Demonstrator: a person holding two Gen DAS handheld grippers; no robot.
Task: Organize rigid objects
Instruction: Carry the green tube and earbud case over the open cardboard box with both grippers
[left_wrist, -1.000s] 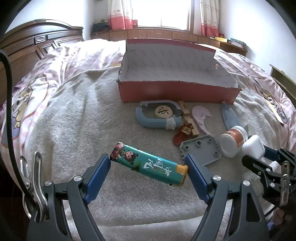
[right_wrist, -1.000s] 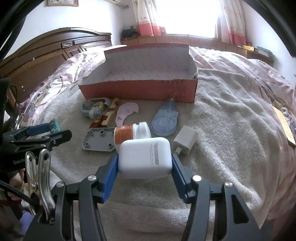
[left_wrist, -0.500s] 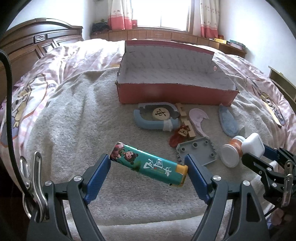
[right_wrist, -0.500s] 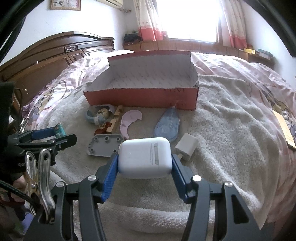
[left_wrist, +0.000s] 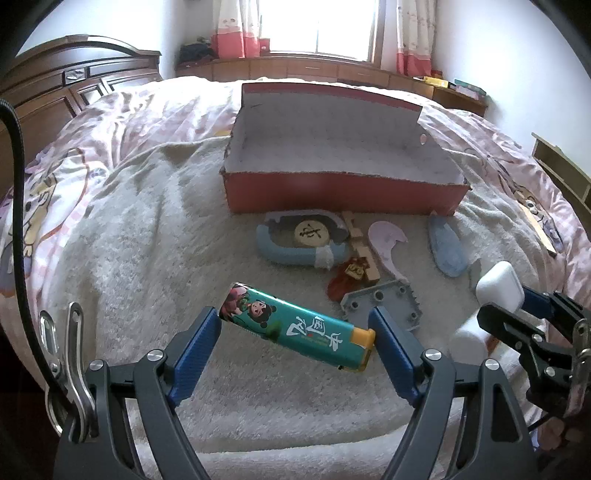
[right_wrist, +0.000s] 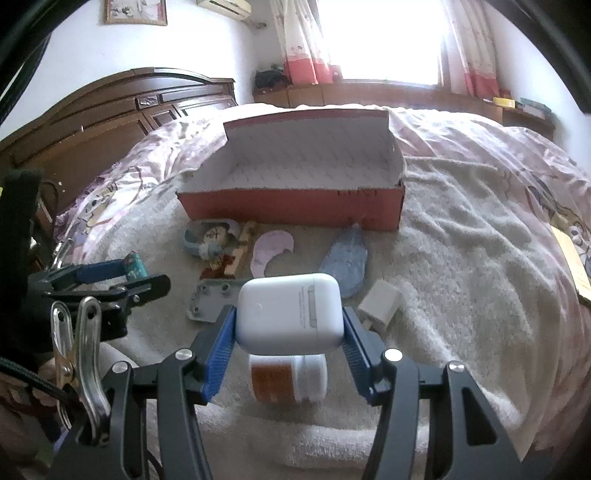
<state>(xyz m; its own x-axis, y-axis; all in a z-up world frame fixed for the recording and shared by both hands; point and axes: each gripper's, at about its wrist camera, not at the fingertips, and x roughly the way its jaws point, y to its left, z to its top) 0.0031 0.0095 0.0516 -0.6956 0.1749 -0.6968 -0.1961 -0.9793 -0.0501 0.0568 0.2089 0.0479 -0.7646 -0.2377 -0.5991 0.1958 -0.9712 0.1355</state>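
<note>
My left gripper (left_wrist: 297, 326) is clamped end to end on the teal lighter (left_wrist: 297, 326), which sits tilted between the blue pads, yellow cap toward 3 o'clock, up off the white towel (left_wrist: 140, 258). In the right wrist view only the lighter's tip pokes out at 9 o'clock, the rest is behind the jaw.

My right gripper (right_wrist: 289, 326) is squeezed on the white earbud case (right_wrist: 289, 314), also held clear of the towel. Right under it lies a small jar (right_wrist: 288, 380) with an orange label, partly covered by the case (can't read the label at all).

The red box (right_wrist: 291, 206) sits at 12 o'clock in both views, open, and I only see its bare white lining. Just in front of its near wall lie the loose bits: a blue curved holder (left_wrist: 295, 251) with a wooden chess piece (left_wrist: 312, 233) inside it, a pink curved piece (left_wrist: 386, 240), a blue tape dispenser (right_wrist: 345, 264), a grey plate (left_wrist: 380, 302) and a white charger plug (right_wrist: 380, 306). Something red and wooden by the plate is too jumbled to make out.
</note>
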